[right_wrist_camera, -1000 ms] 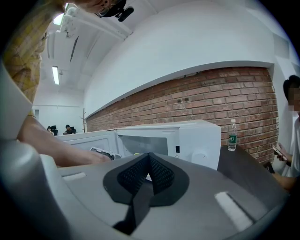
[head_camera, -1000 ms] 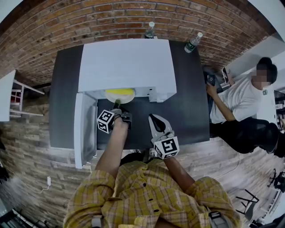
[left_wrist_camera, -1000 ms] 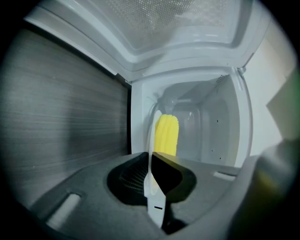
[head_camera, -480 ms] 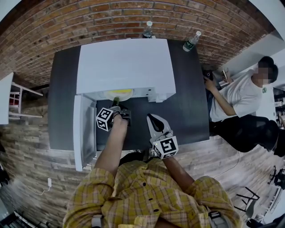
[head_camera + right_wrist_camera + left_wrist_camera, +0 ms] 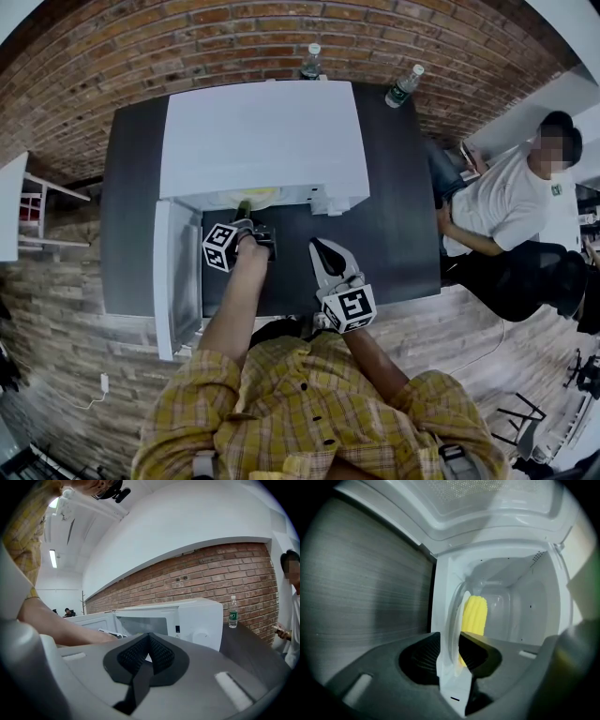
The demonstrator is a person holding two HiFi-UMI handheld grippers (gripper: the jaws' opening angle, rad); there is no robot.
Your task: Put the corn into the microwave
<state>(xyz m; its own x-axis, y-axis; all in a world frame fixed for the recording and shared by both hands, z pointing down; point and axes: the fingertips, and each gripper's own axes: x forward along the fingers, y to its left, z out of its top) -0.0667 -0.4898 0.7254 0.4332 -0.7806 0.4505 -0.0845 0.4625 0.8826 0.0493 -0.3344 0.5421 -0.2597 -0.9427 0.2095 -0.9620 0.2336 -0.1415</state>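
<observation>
The white microwave [image 5: 262,141] stands on the dark table [image 5: 403,225] with its door [image 5: 178,272] swung open to the left. In the left gripper view a yellow corn cob [image 5: 474,616] lies on a pale plate [image 5: 452,620] inside the cavity. My left gripper [image 5: 246,210] reaches into the opening; its jaws are opening, with the plate's rim still between them and a slim gap beside the pads [image 5: 476,648]. From the head view only the plate's front edge [image 5: 246,196] shows. My right gripper [image 5: 322,248] hovers over the table in front of the microwave, shut and empty.
Two water bottles [image 5: 312,62] [image 5: 406,87] stand at the table's far edge by the brick wall. A seated person [image 5: 511,206] is close to the table's right side. A white rack [image 5: 19,202] stands to the left.
The plate with the corn has slid deeper into the microwave, so less of it shows. My left gripper followed it in a little. The right gripper has stayed put.
</observation>
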